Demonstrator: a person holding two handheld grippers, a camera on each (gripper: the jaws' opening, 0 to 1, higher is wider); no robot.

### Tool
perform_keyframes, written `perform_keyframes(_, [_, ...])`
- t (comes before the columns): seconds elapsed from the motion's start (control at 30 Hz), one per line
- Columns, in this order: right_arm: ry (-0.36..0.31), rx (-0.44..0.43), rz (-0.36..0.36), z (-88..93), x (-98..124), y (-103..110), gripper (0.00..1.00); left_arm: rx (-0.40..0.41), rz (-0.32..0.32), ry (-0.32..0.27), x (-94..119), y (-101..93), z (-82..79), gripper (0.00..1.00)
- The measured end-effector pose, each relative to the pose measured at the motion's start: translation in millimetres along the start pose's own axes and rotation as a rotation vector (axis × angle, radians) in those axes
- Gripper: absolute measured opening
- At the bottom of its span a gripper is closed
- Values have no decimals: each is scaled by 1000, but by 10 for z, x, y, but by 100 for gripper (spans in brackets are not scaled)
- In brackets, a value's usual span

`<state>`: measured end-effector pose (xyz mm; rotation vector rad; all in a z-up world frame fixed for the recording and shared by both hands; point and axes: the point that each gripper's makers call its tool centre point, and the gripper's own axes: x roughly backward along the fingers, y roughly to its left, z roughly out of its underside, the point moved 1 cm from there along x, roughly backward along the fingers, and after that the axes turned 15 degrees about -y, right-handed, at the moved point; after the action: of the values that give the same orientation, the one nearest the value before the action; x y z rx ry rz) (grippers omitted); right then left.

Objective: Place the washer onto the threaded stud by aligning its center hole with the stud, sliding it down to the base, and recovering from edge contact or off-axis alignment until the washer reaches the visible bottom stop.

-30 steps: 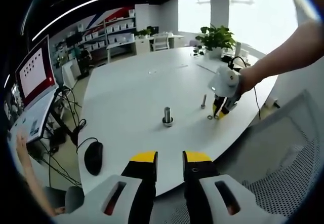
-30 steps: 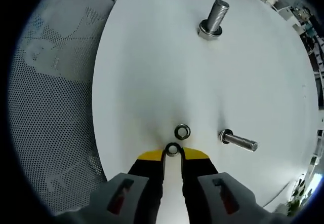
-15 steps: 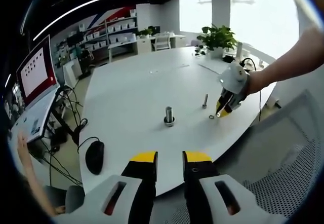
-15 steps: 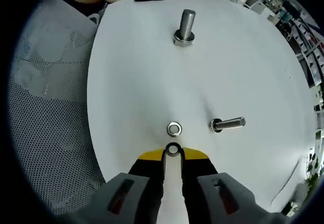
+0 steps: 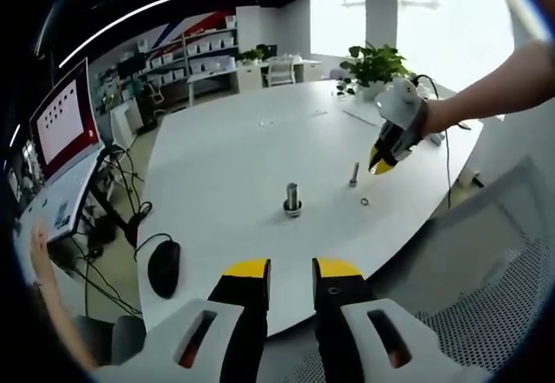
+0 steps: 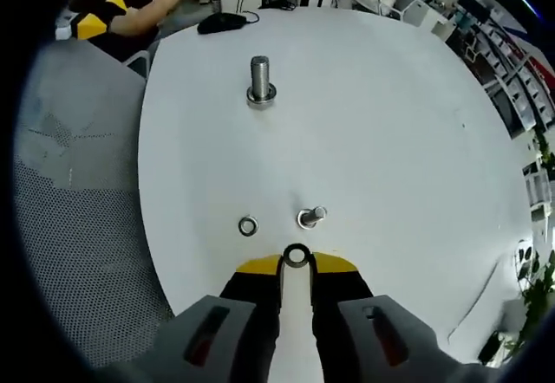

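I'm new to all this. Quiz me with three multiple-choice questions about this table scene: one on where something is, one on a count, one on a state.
1. Where is the loose washer?
A. on the table, beside the small stud
B. threaded on the large stud
C. on the mesh chair

2. How many upright studs stand on the table?
A. one
B. two
C. four

3. What is the right gripper doing?
A. open, holding nothing
B. shut on a washer
C. gripping the mouse

Answers:
1 A, it lies flat near the small stud.
2 B, the small one and the large stud.
3 B, a held washer sits between its yellow tips.
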<state>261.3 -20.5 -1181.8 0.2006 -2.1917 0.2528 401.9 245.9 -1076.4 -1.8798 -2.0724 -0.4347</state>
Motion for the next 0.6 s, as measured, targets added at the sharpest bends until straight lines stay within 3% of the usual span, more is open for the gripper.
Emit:
perform_keyframes(0.43, [2,93,-23,-280,-7,-45,14,-2,6,0,3,-22,-7,17])
perform_keyframes(0.6, [19,92,-44,-266,-85,-36,14,2,0,-1,-3,-16,-3,17])
